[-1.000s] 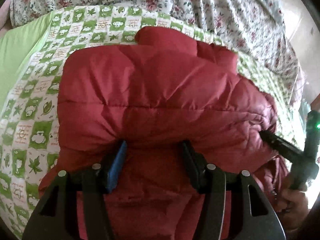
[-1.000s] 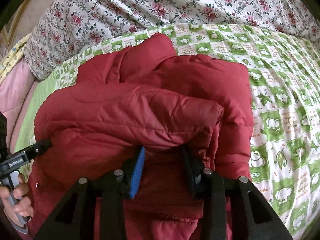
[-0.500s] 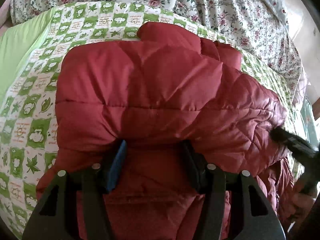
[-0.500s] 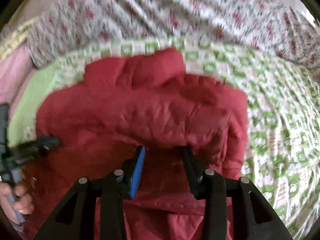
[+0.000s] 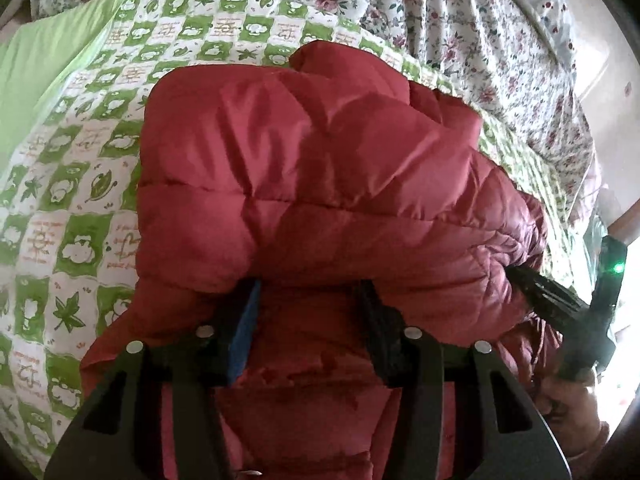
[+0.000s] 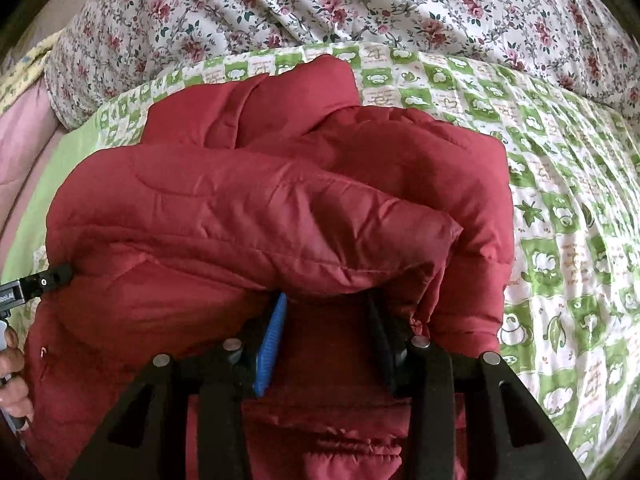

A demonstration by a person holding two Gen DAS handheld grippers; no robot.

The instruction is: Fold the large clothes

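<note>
Red padded jacket (image 5: 320, 184) is bunched between the closing left gripper (image 5: 310, 320), pads pressing its folded edge; right gripper (image 6: 326, 332) also pinches that fold. Beyond lies the green-checked quilt (image 6: 560, 208).

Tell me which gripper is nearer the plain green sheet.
Left. The left gripper, fingers closing on the jacket, holds the side toward the green sheet; the right gripper holds the jacket's far side, away from it.

My left gripper (image 5: 310, 292) fingertips vanish under the puffy red quilted jacket (image 5: 320, 184); so do my right gripper (image 6: 326, 300) fingertips. The jacket's hem runs off the bottom edge.
</note>
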